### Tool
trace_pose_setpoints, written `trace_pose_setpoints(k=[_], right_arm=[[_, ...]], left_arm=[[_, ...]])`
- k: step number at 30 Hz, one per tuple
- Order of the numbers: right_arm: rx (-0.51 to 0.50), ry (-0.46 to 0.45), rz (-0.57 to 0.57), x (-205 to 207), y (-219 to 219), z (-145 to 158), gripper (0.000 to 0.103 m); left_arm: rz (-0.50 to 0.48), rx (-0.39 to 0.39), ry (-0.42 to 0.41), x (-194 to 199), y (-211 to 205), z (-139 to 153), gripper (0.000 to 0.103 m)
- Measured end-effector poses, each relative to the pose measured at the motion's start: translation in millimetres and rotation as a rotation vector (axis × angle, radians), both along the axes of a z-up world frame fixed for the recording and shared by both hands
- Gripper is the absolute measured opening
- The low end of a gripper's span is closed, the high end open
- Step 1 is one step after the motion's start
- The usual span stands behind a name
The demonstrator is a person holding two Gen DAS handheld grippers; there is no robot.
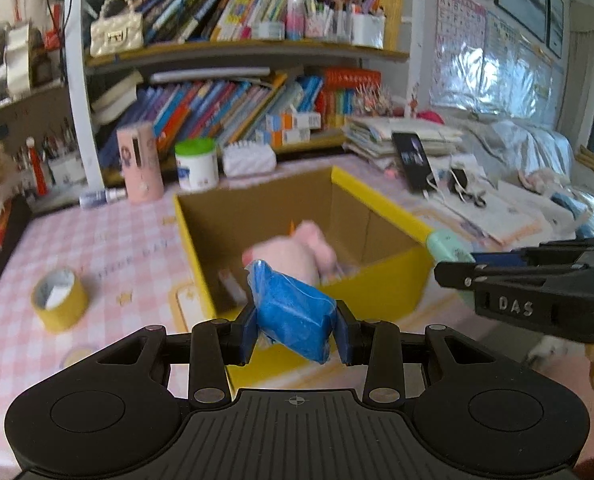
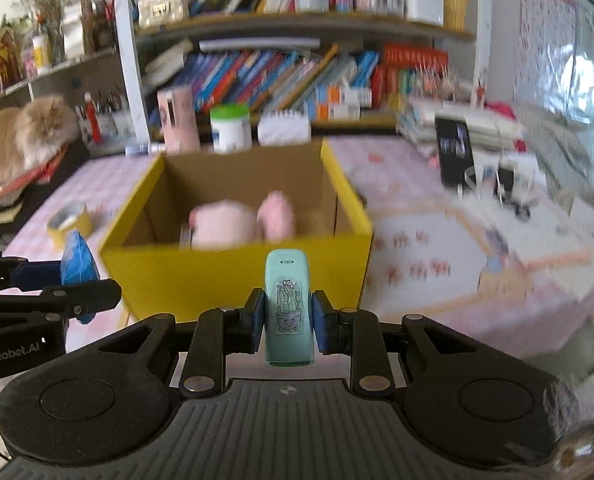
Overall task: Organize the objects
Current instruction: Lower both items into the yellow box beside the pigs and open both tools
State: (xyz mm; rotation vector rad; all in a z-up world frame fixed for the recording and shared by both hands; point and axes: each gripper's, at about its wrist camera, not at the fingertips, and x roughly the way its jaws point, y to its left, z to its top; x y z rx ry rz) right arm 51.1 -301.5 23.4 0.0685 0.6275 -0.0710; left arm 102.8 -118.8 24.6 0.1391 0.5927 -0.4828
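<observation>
A yellow cardboard box point(image 1: 381, 284) stands open on the pink checked table, with a pink plush toy point(image 1: 297, 252) inside; the box point(image 2: 201, 276) and the toy point(image 2: 233, 226) also show in the right wrist view. My left gripper point(image 1: 295, 330) is shut on a blue plastic-wrapped packet point(image 1: 293, 312), held just before the box's near wall. My right gripper point(image 2: 287, 320) is shut on a mint-green stamp-like piece with a cactus drawing point(image 2: 288, 308), also in front of the box. Each gripper shows in the other's view, the right one point(image 1: 453, 254) at the box's right corner and the left one point(image 2: 79, 276) to the box's left.
A yellow tape roll point(image 1: 59, 300) lies on the table to the left. A pink tube point(image 1: 140, 162), a green-lidded jar point(image 1: 196, 164) and a white pack stand behind the box. A phone point(image 1: 413, 160), cables and papers lie to the right. A fluffy cat point(image 2: 25, 136) sits at the left. Bookshelves fill the back.
</observation>
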Motion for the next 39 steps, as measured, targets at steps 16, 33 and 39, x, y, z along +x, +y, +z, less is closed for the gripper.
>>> trace_pose_setpoints(k=[16,33,39], right_arm=[[-0.085,0.005,0.247,124.1,-13.0,-6.6,0.023],[-0.16,0.217,0.477,183.5,-2.7,-52.8,0.023],[-0.097,0.266,0.472,192.0,-8.0,-61.0,0.024]], left_arm=[[0.121,0.183,0.049,83.0,-49.3,-24.4,0.037],[0.126,0.173,0.155,99.2,-52.1,-43.3,0.038],[0.139,0.173,0.16,99.1,-52.7,-43.4,0.039]])
